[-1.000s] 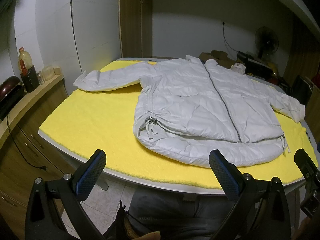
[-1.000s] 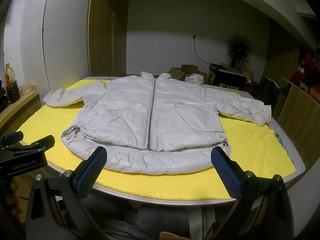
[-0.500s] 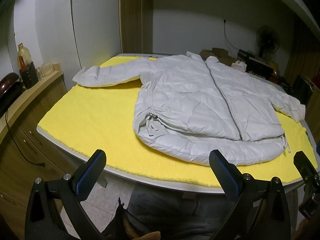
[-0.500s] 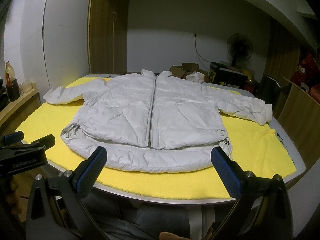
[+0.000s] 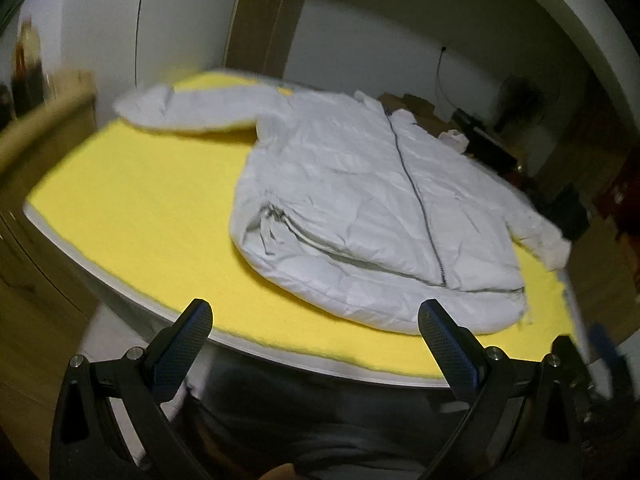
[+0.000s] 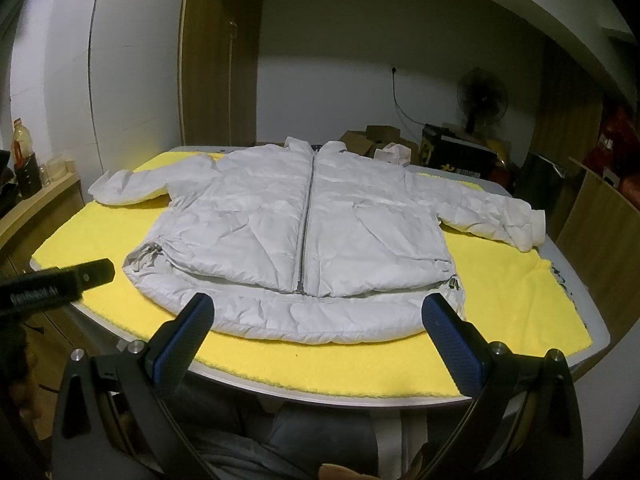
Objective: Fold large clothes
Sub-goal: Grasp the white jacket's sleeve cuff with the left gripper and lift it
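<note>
Jacket (image 6: 304, 236) is laid flat and zipped at the centre of the frame on the yellow-covered bench (image 6: 520, 300), both sleeves spread out; no fold is seen yet, so everything is judged left to do. Left tongs (image 5: 316, 326) and right tongs (image 6: 316, 320) are held wide and empty at the lower edge

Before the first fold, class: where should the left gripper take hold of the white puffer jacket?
Probably the cuff of the outstretched sleeve on the left gripper's side, approached from the table's left edge: it lies flat and free on the yellow mat, away from the puffer jacket's body.
</note>
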A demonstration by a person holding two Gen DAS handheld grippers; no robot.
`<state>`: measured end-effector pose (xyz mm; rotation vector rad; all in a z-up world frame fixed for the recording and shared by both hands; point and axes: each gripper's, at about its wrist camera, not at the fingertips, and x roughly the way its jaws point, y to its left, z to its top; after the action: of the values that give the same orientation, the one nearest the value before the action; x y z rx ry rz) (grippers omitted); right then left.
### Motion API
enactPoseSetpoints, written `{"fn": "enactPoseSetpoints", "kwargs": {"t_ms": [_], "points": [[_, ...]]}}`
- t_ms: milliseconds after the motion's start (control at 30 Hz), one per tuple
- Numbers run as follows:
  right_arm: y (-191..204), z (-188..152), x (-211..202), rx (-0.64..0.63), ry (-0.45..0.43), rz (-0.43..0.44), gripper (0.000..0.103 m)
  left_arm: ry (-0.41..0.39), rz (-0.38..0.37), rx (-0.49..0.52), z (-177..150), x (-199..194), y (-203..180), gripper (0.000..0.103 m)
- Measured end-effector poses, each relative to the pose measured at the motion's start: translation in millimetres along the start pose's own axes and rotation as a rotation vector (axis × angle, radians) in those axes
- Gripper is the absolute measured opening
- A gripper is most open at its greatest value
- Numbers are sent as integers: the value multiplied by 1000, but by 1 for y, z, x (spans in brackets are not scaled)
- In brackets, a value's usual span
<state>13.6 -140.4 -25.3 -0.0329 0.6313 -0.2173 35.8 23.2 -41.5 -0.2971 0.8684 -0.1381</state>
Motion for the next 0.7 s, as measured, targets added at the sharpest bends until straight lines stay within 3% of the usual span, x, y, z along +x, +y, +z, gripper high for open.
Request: {"fn": "enactPoseSetpoints", "kwargs": {"t_ms": [100, 200, 333, 467, 600, 700], "points": [[-1, 0, 8, 4, 22, 3, 103, 30, -34, -68, 9, 12, 19, 103], [-1, -2, 21, 2, 53, 14, 103, 0, -77, -106, 19, 15, 38, 103], [-2, -5, 39, -12, 58, 56, 103, -9, -272, -263, 46, 33, 91, 103], [-1, -2, 51, -43, 17, 119, 103, -26, -407, -436, 80, 54, 142, 103], [2, 2, 64, -54, -23, 161, 103, -38, -395, -552, 122, 91, 188, 103], [2, 2, 77, -51, -11, 195, 103, -28, -439, -621, 148, 123, 214, 103]]}}
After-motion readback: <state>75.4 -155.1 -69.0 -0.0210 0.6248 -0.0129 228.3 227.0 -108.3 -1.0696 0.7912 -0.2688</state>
